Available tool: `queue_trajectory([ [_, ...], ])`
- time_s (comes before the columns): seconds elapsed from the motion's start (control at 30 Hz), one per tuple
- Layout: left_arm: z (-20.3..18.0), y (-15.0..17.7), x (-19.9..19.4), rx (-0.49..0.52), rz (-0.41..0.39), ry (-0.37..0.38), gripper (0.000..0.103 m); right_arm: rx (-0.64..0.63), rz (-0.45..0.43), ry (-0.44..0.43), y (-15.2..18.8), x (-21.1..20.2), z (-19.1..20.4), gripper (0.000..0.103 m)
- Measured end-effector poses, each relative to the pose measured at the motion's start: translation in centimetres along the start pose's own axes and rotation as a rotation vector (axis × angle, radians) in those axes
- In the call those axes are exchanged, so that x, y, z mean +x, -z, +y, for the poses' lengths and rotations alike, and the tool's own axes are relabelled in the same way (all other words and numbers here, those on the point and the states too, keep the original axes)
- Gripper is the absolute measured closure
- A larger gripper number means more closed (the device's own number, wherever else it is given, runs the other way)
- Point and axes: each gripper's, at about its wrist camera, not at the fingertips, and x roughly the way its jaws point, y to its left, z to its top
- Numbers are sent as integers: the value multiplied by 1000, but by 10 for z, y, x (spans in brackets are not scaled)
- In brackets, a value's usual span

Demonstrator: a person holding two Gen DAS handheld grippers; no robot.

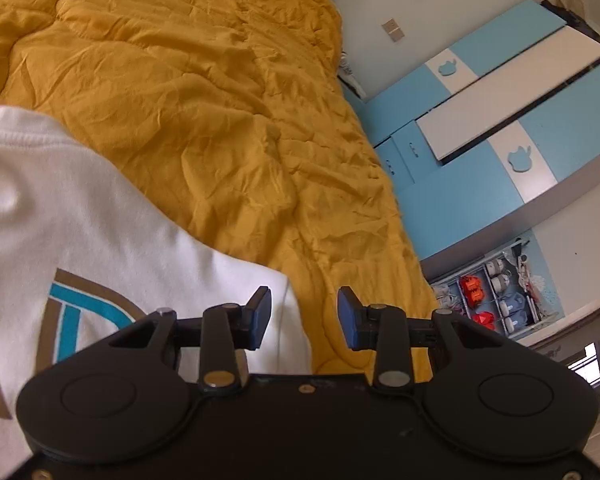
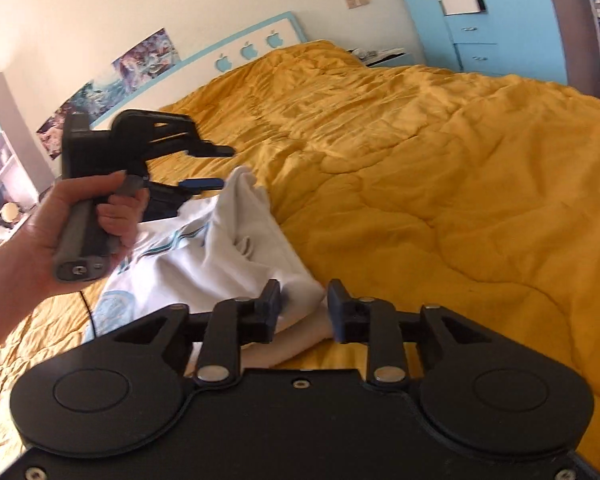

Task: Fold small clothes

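Bedroom: a bed with a mustard quilt (image 2: 440, 152), a blue wardrobe (image 1: 500, 128) behind it. A shelf unit (image 1: 496, 300) holds small folded items in compartments — too small to count. One white garment (image 2: 220, 248) lies crumpled on the quilt. Left gripper (image 1: 304, 316) — jaws apart, empty. Right gripper (image 2: 304, 312) — jaws apart, garment edge just beside the left finger.
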Motion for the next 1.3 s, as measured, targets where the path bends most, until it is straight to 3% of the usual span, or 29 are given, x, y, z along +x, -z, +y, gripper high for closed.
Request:
queue_trajectory([
  [0.1,-2,8,-53,73,-32,23,66,8,-36,-64,-9,-13,-10,61],
  [0.2,8,31,-116,108,-71,27,64,-100,-72,-179,-25,-11,-4,61],
  [0.3,23,73,-169,113,-106,27,62,-250,-74,-255,-44,9,17,62],
  [0.4,44,120,-195,67,-84,35,61,-284,-18,-322,-65,43,32,62],
  [0.5,61,152,-193,13,-37,34,61,-266,67,-324,-80,81,46,63],
  [0.57,70,168,-194,-1,-54,47,61,-248,128,-299,-83,103,51,62],
  [0.7,80,175,-189,-19,-61,64,60,-227,225,-293,-75,130,55,62],
  [0.73,81,176,-187,-11,-56,60,59,-221,243,-286,-73,135,56,64],
  [0.77,82,177,-186,-10,-54,56,59,-214,260,-286,-69,138,56,76],
  [0.8,81,177,-187,-9,-54,56,59,-203,267,-293,-67,138,54,92],
  [0.93,74,174,-187,14,-49,56,59,-166,171,-281,-76,117,47,95],
  [1.0,73,173,-180,38,-42,43,57,-136,191,-275,-78,121,38,96],
  [1.07,74,174,-172,52,-37,24,57,-160,255,-257,-70,140,33,95],
  [1.13,76,174,-169,48,-36,22,56,-157,247,-267,-66,137,26,89],
  [1.2,77,173,-171,48,-39,31,56,-107,205,-306,-67,115,14,75],
  [1.3,80,172,-173,26,-44,48,56,-116,155,-348,-65,71,-4,66],
])
